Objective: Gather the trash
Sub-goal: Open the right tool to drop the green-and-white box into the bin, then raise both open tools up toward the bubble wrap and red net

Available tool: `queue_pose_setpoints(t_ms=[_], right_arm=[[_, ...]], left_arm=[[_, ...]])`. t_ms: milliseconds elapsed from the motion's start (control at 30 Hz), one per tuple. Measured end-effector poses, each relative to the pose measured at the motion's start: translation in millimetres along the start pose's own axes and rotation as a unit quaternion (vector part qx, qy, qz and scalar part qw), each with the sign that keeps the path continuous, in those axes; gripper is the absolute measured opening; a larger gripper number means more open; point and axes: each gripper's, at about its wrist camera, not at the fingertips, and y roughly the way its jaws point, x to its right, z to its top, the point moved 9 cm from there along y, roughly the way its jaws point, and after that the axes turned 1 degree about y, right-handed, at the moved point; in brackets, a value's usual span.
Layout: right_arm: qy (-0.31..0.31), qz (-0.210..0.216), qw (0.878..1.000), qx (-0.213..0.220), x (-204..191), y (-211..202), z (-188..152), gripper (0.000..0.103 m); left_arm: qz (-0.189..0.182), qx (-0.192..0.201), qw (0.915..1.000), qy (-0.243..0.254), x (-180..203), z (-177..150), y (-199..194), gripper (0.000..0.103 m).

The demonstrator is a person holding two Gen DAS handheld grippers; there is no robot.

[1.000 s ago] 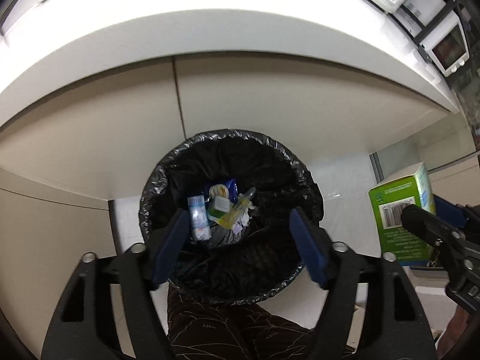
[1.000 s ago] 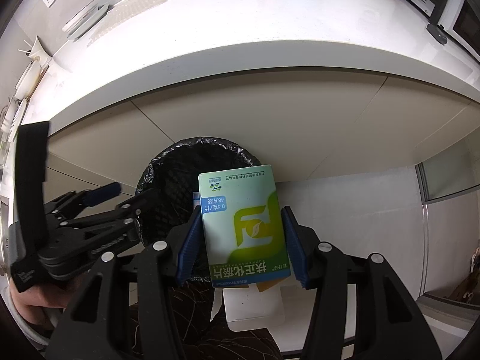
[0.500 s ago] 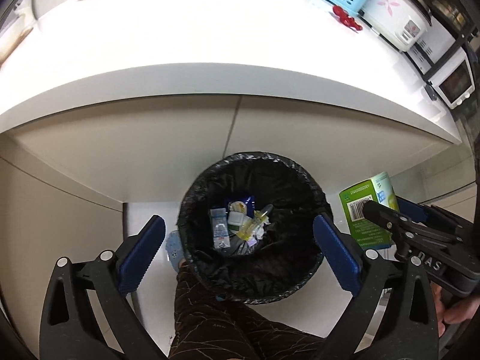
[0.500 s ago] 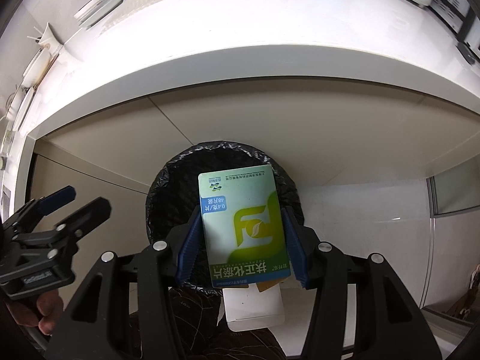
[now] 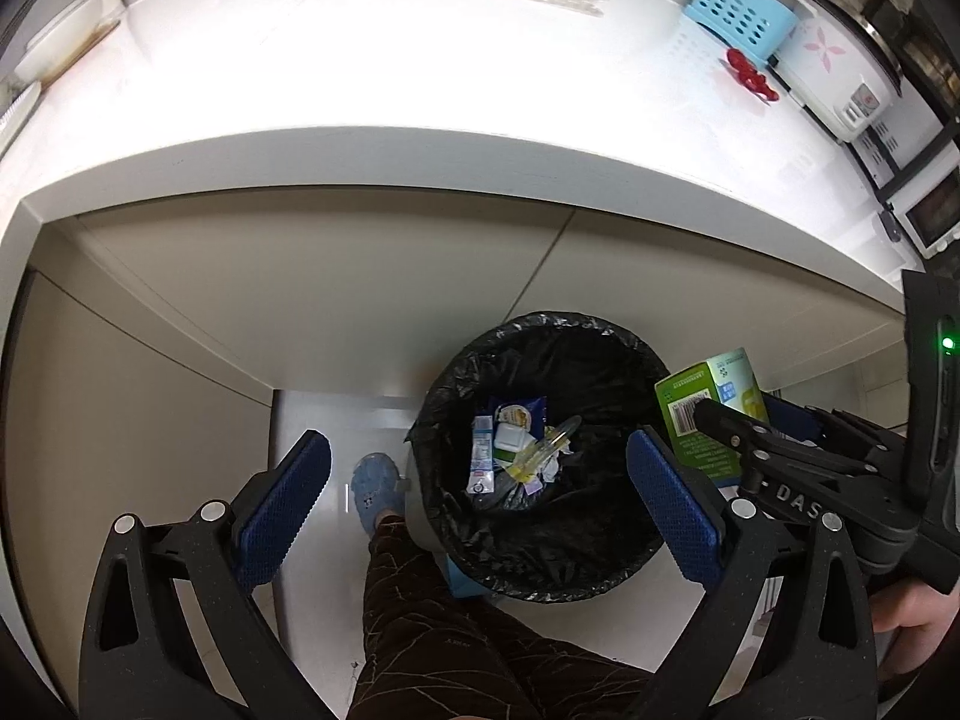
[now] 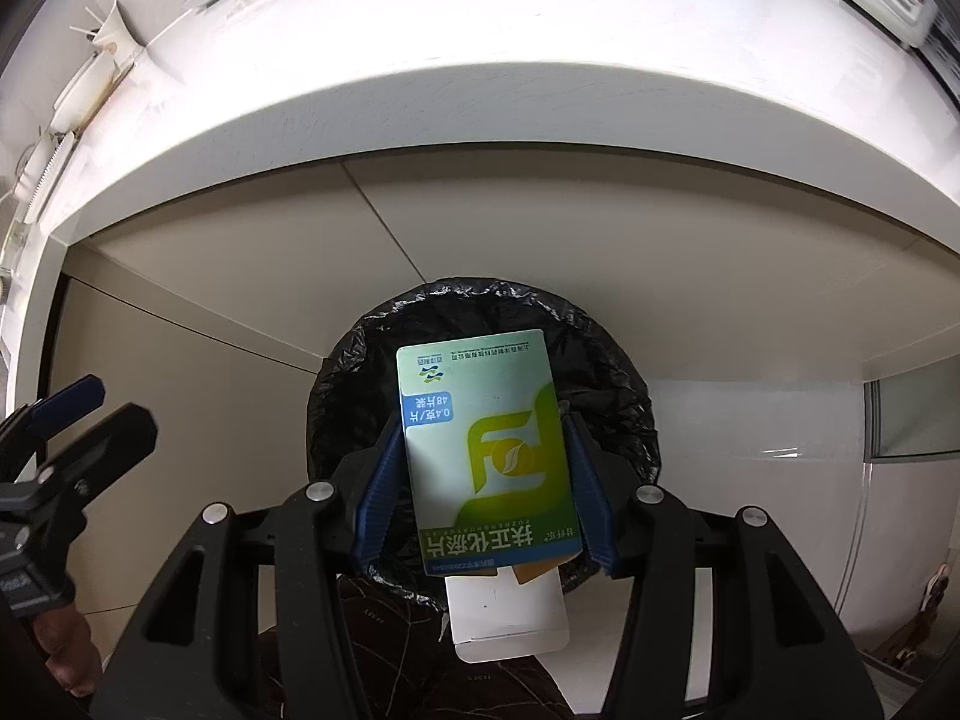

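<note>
Right gripper (image 6: 483,468) clamped a green cardboard box (image 6: 486,450) above the black-lined round bin (image 5: 543,462) — left gripper (image 5: 480,510) stood wide apart, empty, flanking the rim.

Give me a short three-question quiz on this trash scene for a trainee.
1. True or false: the left gripper holds a piece of trash.
2. What is the right gripper shut on: A) a blue basket, B) a green box, C) a bottle?
3. What lines the trash bin?

Key
1. False; it is open with nothing between its pads.
2. B.
3. A black bag, with several discarded wrappers already at the bottom.
</note>
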Motion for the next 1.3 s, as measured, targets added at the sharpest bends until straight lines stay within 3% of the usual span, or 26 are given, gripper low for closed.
queue_pose_setpoints(t_ms=[300, 500, 733, 1067, 1300], right_arm=[[-0.010, -0.004, 1.000, -0.001, -9.2, 12.1, 9.8, 0.052], [0.002, -0.015, 1.000, 0.012, -0.6, 4.5, 13.5, 0.075], [0.027, -0.027, 0.999, 0.030, 17.7, -18.5, 19.4, 0.091], [0.022, -0.037, 0.998, 0.049, 27.1, -47.9, 20.9, 0.095], [0.026, -0.047, 0.995, 0.081, 34.0, -85.1, 41.5, 0.095]], left_arm=[[0.005, -0.004, 1.0000, -0.001, -8.1, 3.6, 7.2, 0.097], [0.005, -0.009, 0.9999, 0.004, -5.1, 4.5, 12.2, 0.097], [-0.004, -0.007, 0.9999, 0.012, 6.9, 4.9, 10.8, 0.097], [-0.016, -0.012, 0.9992, 0.035, 28.4, 12.0, -3.5, 0.097], [-0.024, 0.000, 0.9987, 0.045, 37.8, 33.8, -27.1, 0.097]])
